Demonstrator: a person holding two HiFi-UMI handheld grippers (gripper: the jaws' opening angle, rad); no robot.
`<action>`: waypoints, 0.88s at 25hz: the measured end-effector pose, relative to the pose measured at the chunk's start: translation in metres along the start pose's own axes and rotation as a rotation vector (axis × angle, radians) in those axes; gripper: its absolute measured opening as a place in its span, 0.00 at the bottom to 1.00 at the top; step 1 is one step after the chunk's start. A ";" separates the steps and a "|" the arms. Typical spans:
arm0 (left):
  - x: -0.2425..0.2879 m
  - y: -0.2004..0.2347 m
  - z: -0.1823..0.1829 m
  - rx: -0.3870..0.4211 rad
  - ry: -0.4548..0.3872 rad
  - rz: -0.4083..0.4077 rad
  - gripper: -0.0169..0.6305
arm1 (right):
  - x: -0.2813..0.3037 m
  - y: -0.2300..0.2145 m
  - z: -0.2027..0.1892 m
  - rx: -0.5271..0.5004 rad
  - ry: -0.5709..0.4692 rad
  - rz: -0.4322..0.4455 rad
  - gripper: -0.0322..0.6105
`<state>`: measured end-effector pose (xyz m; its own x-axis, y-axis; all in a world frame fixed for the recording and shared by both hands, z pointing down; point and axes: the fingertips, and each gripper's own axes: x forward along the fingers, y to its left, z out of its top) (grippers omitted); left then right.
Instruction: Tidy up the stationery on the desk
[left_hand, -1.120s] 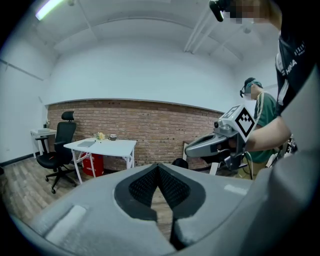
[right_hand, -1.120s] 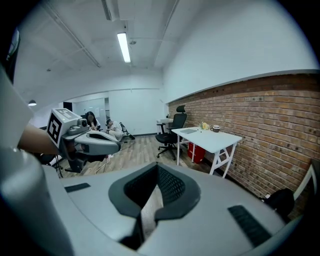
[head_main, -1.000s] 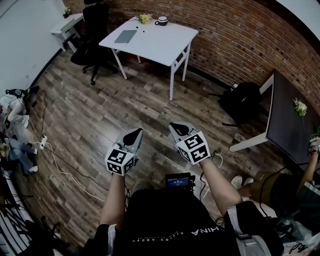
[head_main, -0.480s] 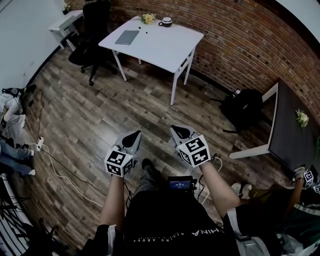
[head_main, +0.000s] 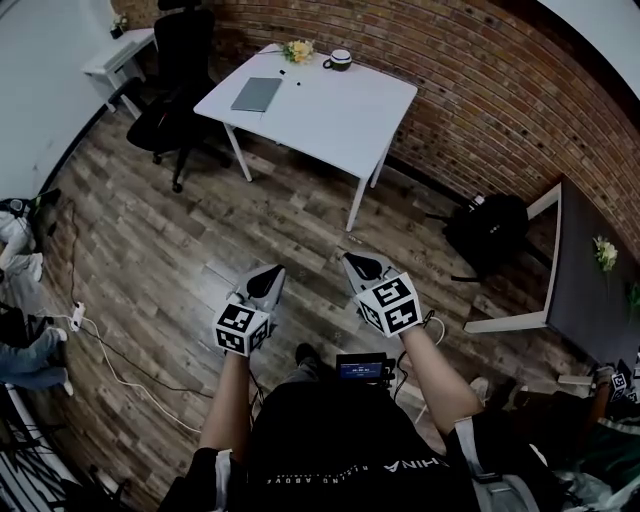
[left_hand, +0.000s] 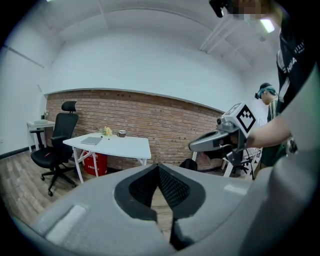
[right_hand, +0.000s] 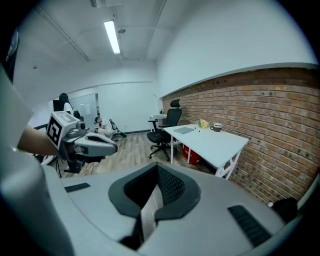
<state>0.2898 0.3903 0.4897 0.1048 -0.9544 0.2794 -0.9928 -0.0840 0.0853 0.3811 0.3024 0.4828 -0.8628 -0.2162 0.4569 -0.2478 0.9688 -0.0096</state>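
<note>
A white desk (head_main: 340, 115) stands far ahead against the brick wall. On it lie a grey notebook (head_main: 257, 93), a small dark pen (head_main: 282, 72), a bunch of flowers (head_main: 298, 49) and a mug (head_main: 340, 59). The desk (left_hand: 125, 145) also shows in the left gripper view, and the desk (right_hand: 210, 142) in the right gripper view. My left gripper (head_main: 268, 278) and right gripper (head_main: 358, 266) are held side by side over the wooden floor, well short of the desk. Both are shut with nothing in them. The left gripper (left_hand: 159, 169) sees the right gripper (left_hand: 215, 142) beside it.
A black office chair (head_main: 175, 70) stands left of the desk, with a small white table (head_main: 115, 55) behind it. A black backpack (head_main: 490, 225) lies by the wall. A dark table (head_main: 590, 290) is at the right. Cables (head_main: 110, 345) trail on the floor. A red bin (left_hand: 92, 162) is under the desk.
The person has stepped forward, so the floor and desk have shifted in view. Both grippers keep the same shut, side-by-side pose.
</note>
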 end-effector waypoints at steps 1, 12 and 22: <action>0.002 0.012 0.002 0.000 -0.001 -0.002 0.04 | 0.010 -0.001 0.006 0.000 0.002 -0.003 0.06; 0.014 0.096 0.003 -0.013 0.019 -0.015 0.04 | 0.090 0.000 0.041 0.016 0.013 -0.011 0.06; 0.030 0.132 -0.003 -0.031 0.028 -0.005 0.04 | 0.131 -0.012 0.051 0.021 0.023 -0.003 0.06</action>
<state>0.1617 0.3517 0.5118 0.1118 -0.9456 0.3057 -0.9901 -0.0796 0.1159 0.2484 0.2563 0.4972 -0.8519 -0.2160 0.4770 -0.2597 0.9653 -0.0267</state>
